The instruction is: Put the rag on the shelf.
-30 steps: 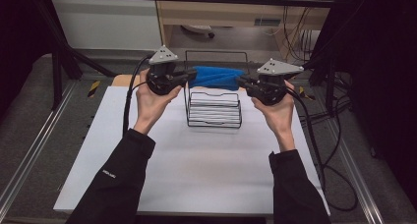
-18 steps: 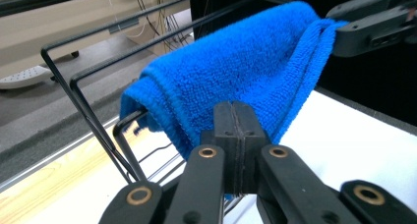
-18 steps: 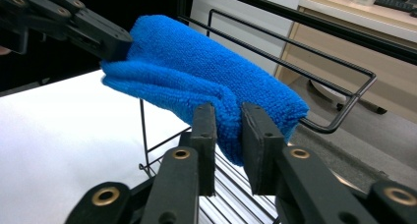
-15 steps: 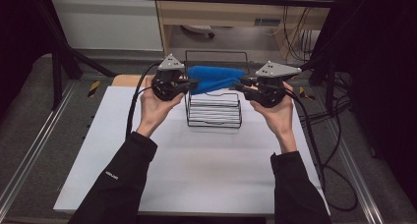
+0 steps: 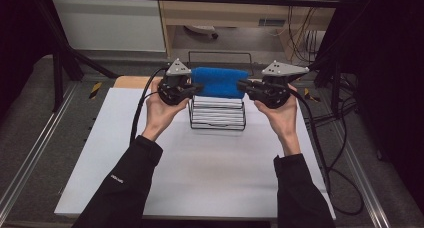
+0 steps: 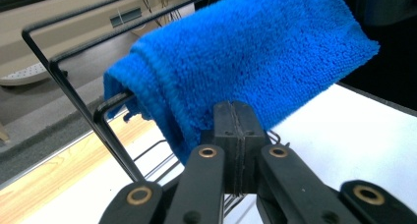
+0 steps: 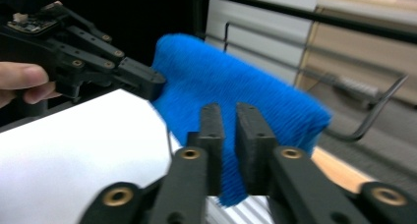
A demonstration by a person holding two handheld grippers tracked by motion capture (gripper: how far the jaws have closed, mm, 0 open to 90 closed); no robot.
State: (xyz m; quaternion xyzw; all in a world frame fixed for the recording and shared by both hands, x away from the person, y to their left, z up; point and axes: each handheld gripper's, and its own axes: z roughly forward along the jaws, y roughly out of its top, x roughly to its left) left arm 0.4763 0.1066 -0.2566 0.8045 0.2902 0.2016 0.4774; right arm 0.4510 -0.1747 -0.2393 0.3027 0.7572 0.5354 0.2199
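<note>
Blue towel (image 5: 220, 82) stretched above wire rack (image 5: 217, 119), around 12 o'clock on white table (image 5: 200, 173). Left gripper (image 5: 194, 90) pinched tight on towel's left end. Right gripper (image 5: 243, 86) jaws just been closing, narrow slit left, towel's right edge between them. Rack's tall back bars (image 6: 59, 81) right behind towel, draped over one. Wooden board (image 5: 131, 81) at 11, mostly hidden. Cables (image 5: 330, 138) trail at 3. Right gripper view blurry.
</note>
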